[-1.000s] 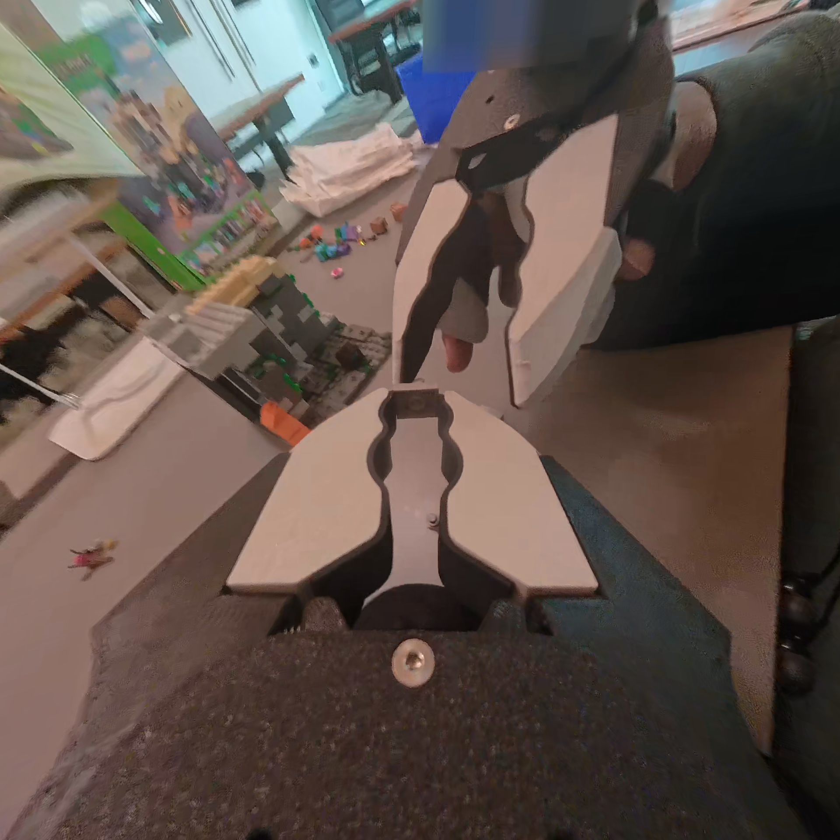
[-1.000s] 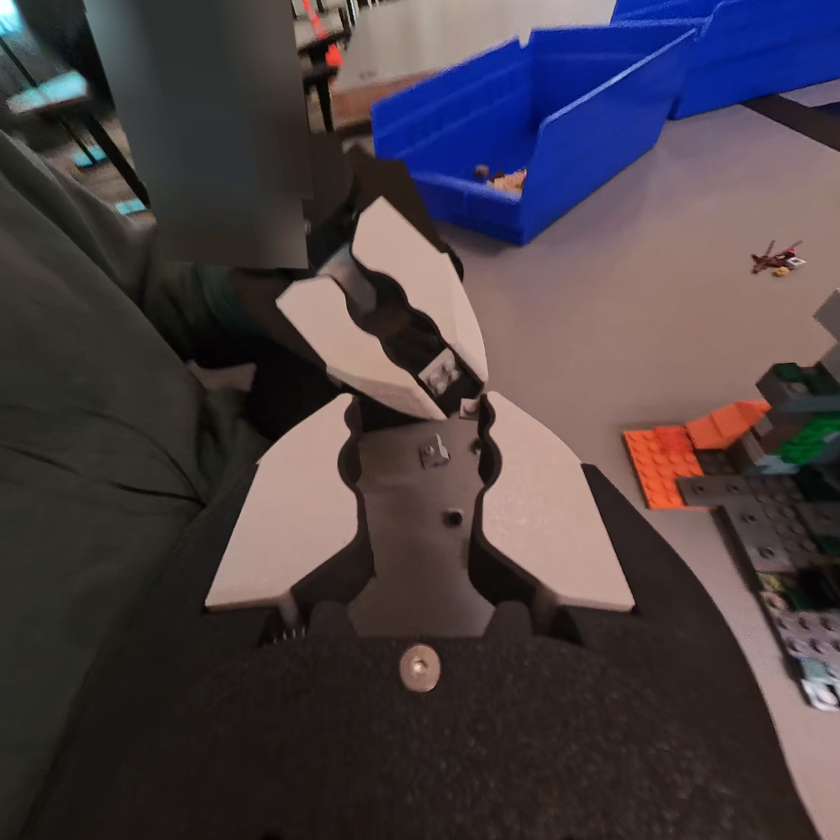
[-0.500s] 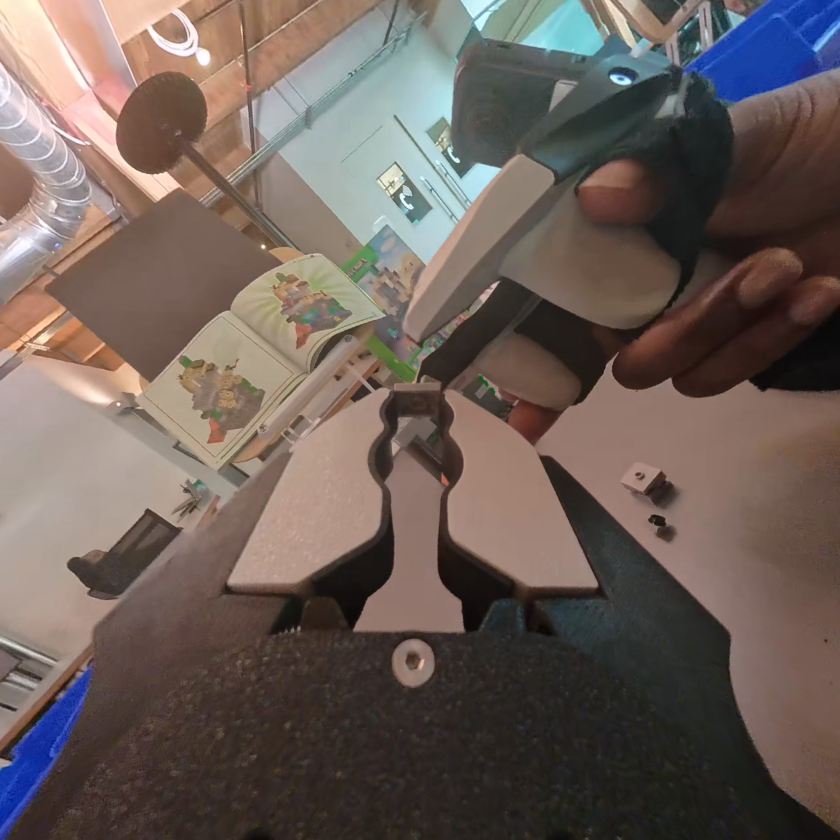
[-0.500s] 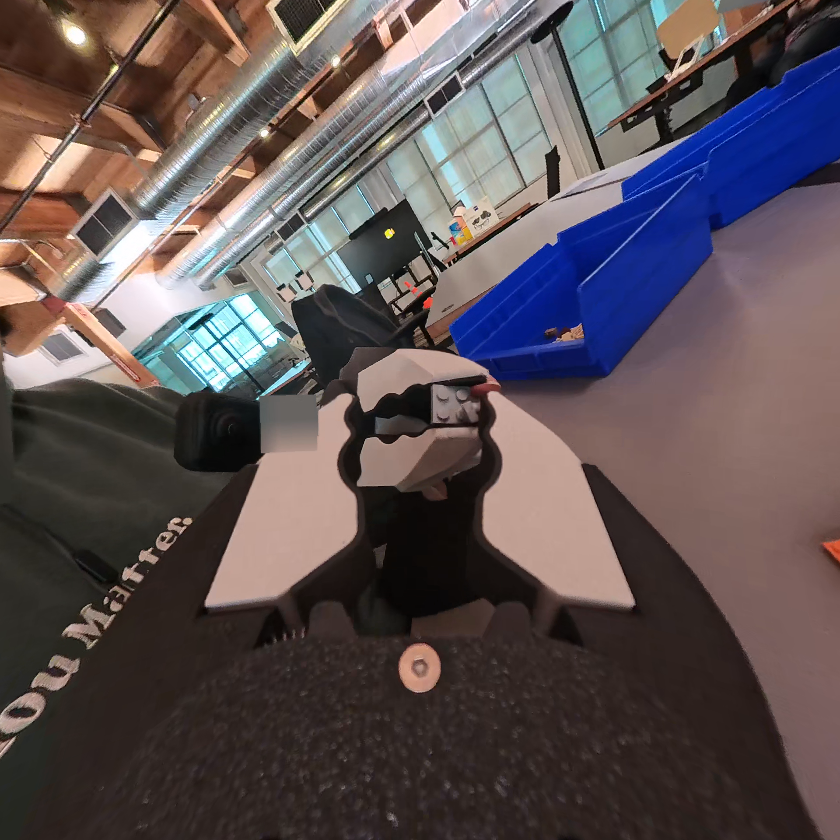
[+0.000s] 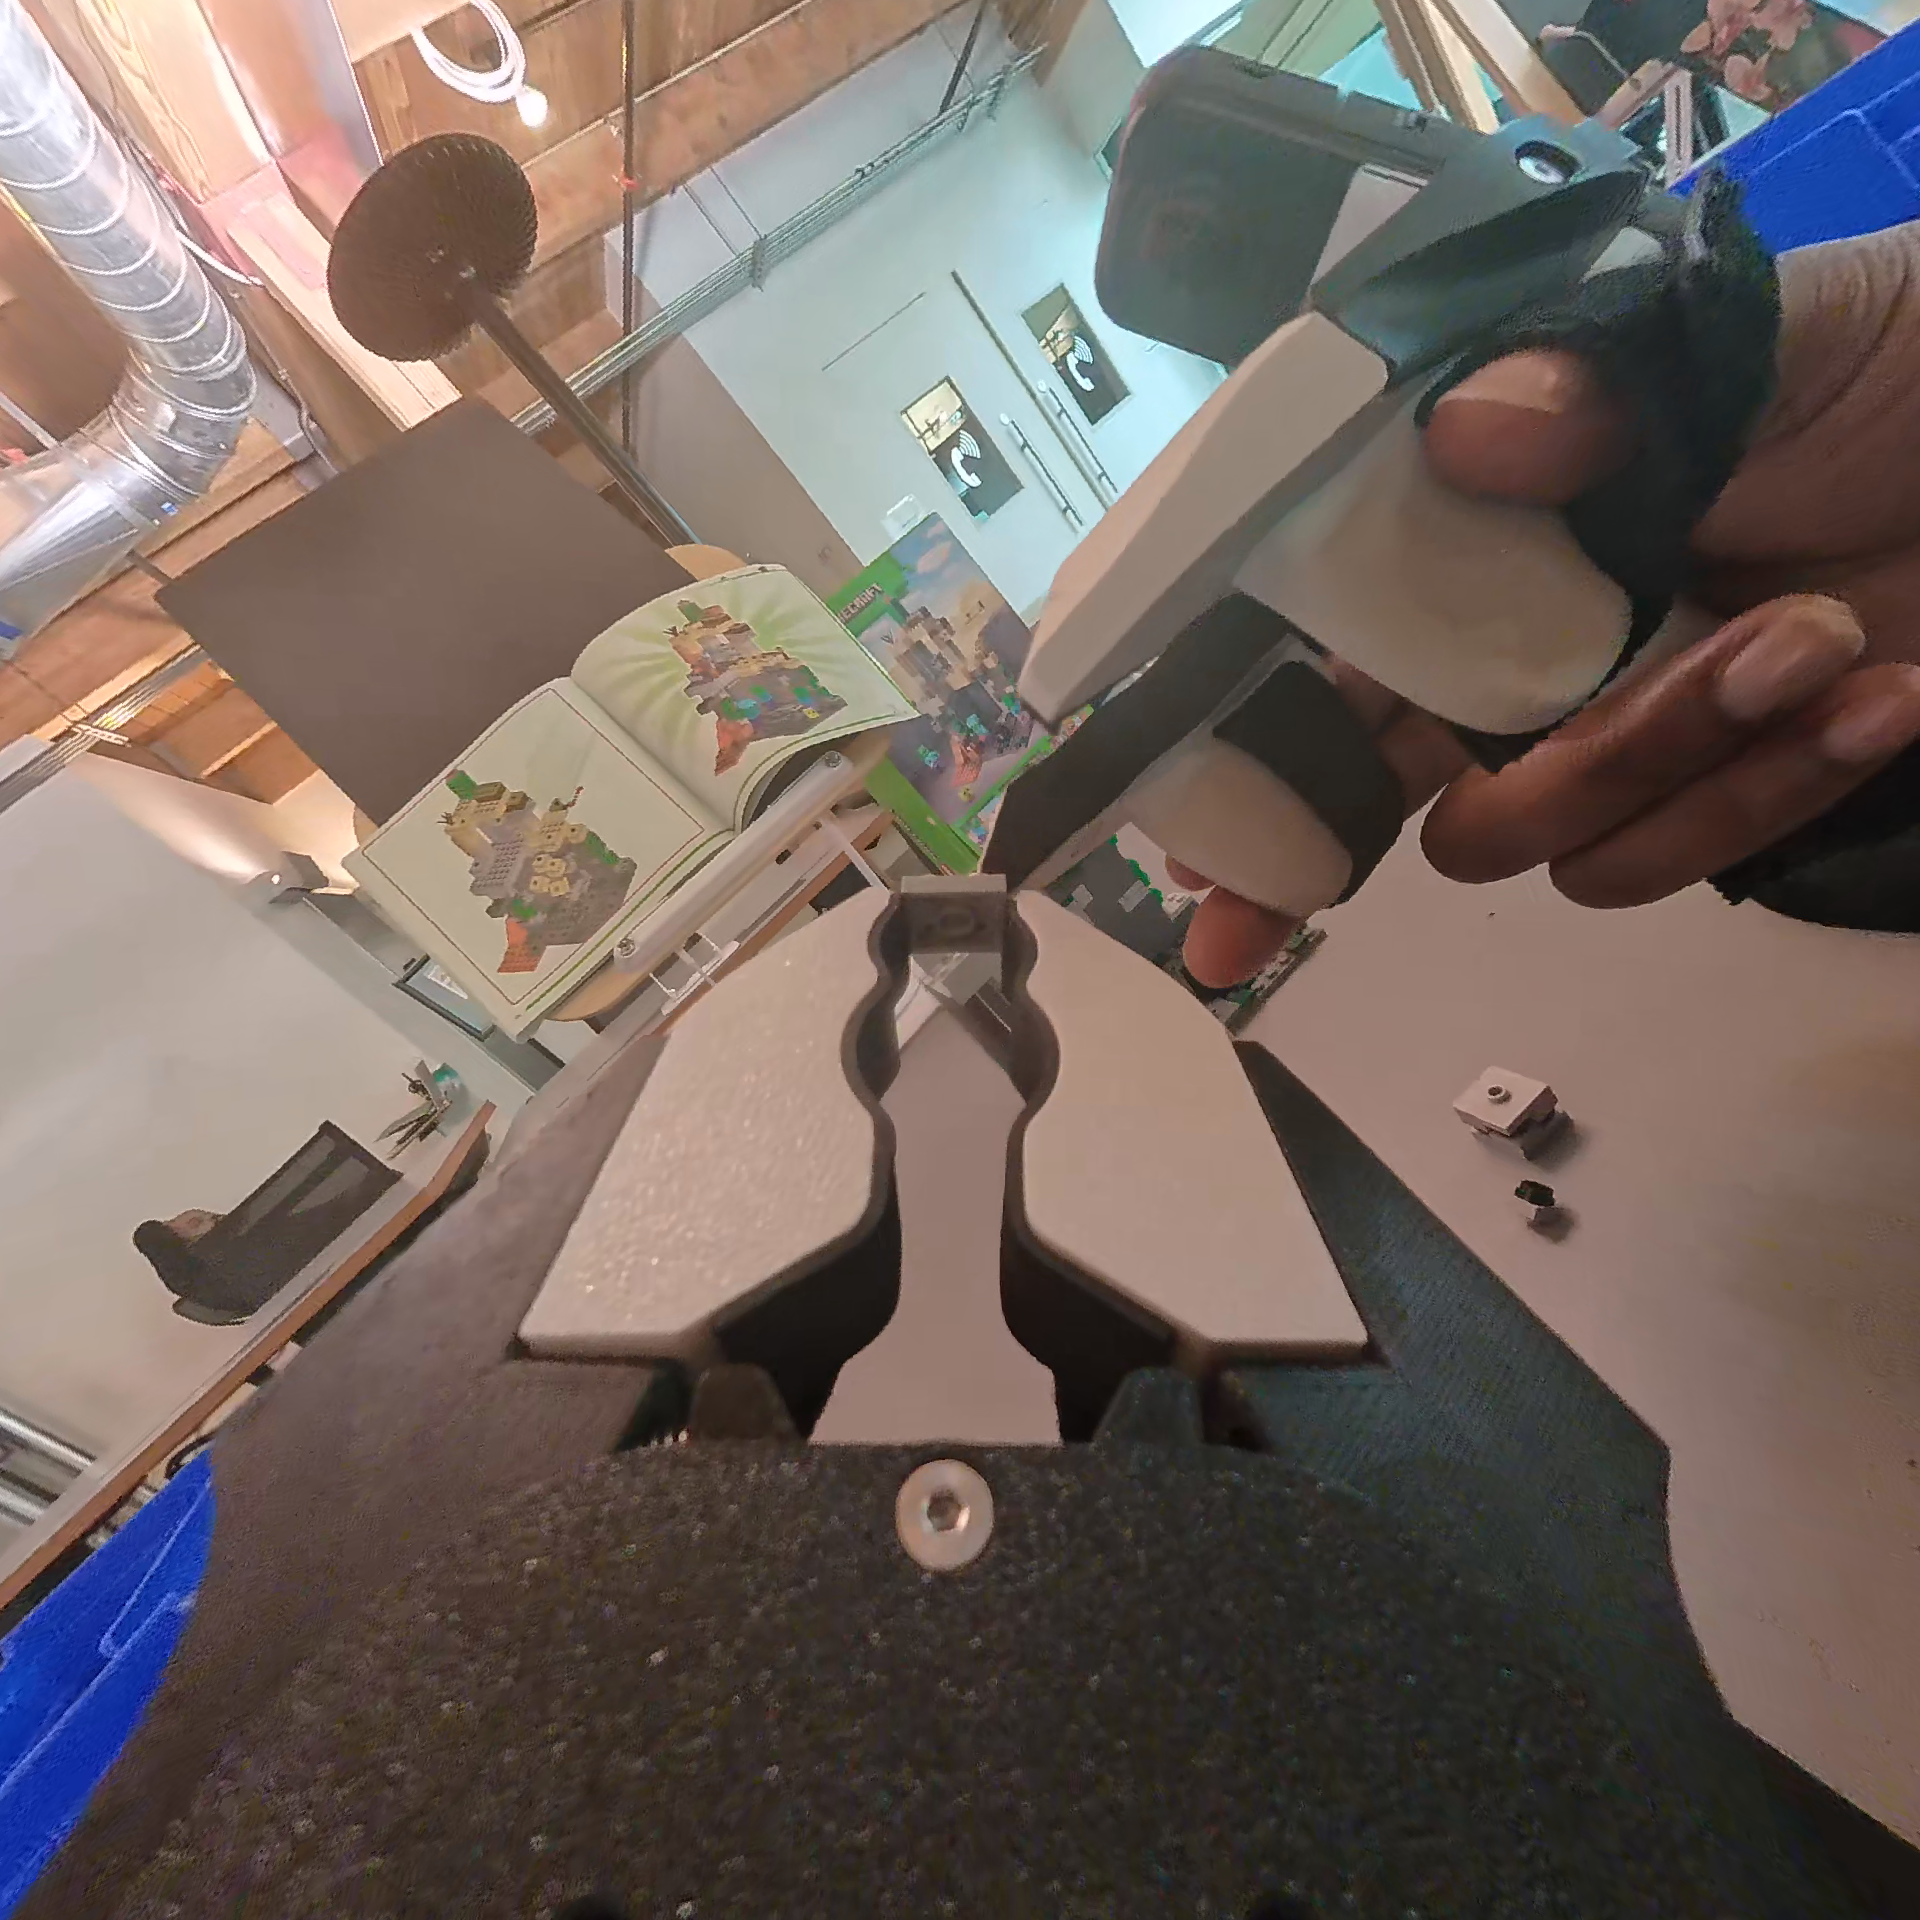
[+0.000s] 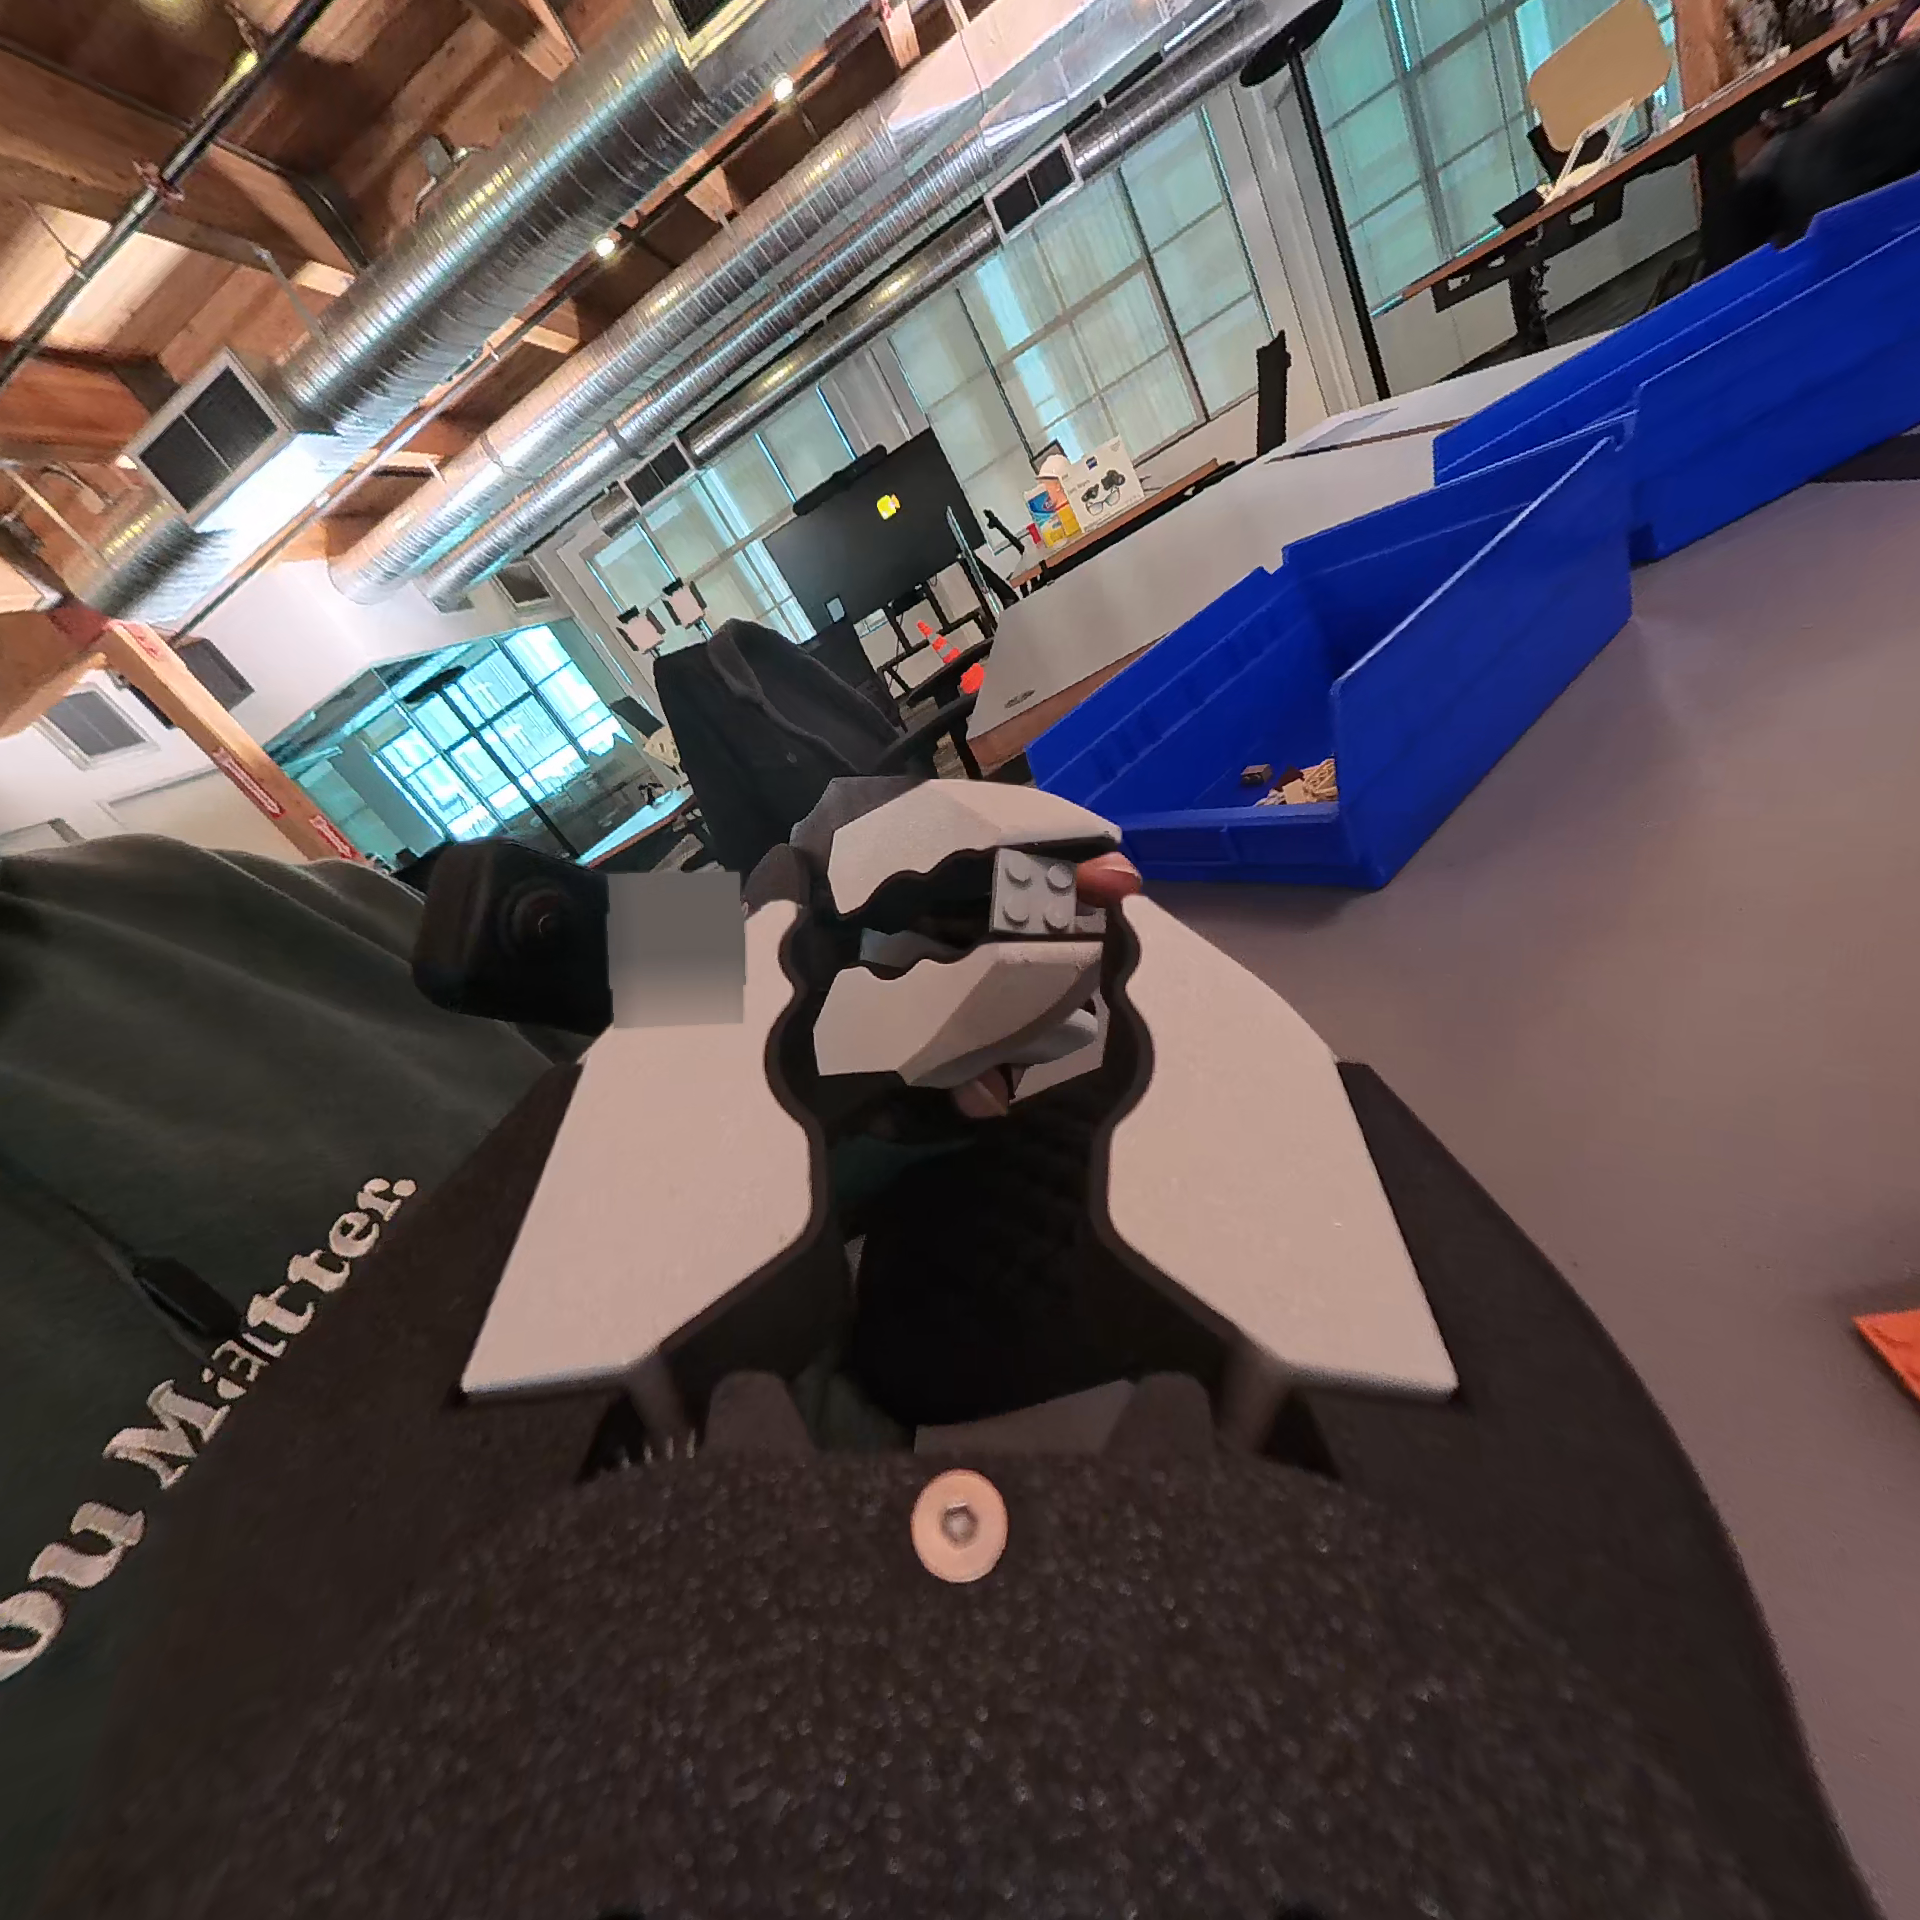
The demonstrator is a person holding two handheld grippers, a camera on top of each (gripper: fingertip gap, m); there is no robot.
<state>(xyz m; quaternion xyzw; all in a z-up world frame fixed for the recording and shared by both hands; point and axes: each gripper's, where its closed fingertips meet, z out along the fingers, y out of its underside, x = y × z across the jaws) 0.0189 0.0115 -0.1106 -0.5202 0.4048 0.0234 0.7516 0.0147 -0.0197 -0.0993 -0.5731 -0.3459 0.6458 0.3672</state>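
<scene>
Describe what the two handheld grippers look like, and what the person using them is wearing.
Both the left gripper and right gripper have flat light-grey fingers with wavy inner edges on a speckled black body, fixed by one silver screw. A black camera sits on the left one. The person wears a dark green sweatshirt with pale lettering and black fingerless gloves.

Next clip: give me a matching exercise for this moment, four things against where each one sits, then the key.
Things:
1. grey brick
2. open instruction booklet
3. blue bin
4. small grey piece

Places:
A. loose on the table
B. propped on a stand
C. pinched in the left tongs
D. on the table, holding small tan pieces

Pairs: 1-C, 2-B, 3-D, 4-A
</scene>
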